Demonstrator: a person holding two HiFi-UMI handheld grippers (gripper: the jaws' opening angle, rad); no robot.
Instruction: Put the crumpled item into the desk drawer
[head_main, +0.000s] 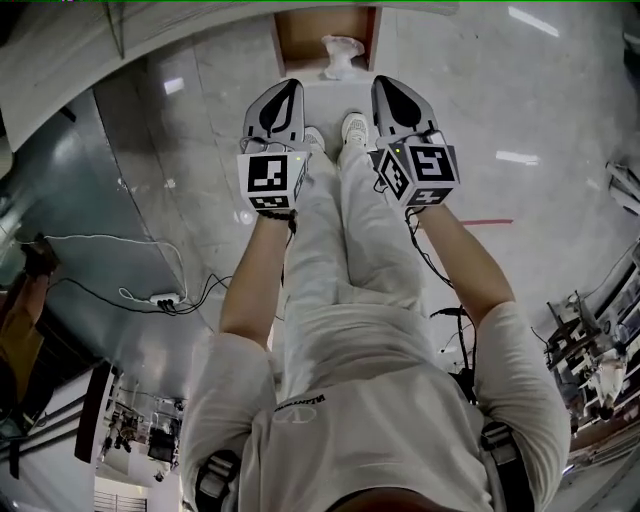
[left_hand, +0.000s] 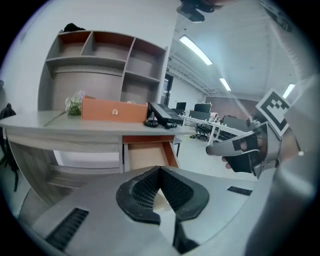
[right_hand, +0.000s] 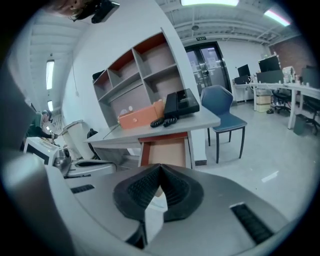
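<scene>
**Both grippers closed and empty, crumpled item at the open drawer**

The left gripper (left_hand: 160, 171) has its ribbed black pads (left_hand: 144, 191) pressed tip to tip, with nothing between them. The right gripper (right_hand: 160, 169) is closed the same way and carries nothing. In the head view the two hang side by side above the person's white trousers (head_main: 345, 250), the left at 9 o'clock of the right. At 12 o'clock from them, the wooden pull-out drawer (head_main: 300, 38) of the grey desk (left_hand: 60, 122) stands open. The white crumpled item (head_main: 342, 55) sits at the drawer's near end, apart from both grippers. Whether it lies wholly inside cannot be told. On the desktop an orange box (left_hand: 114, 110) stands at 9 o'clock of a black telephone (left_hand: 162, 116).
</scene>
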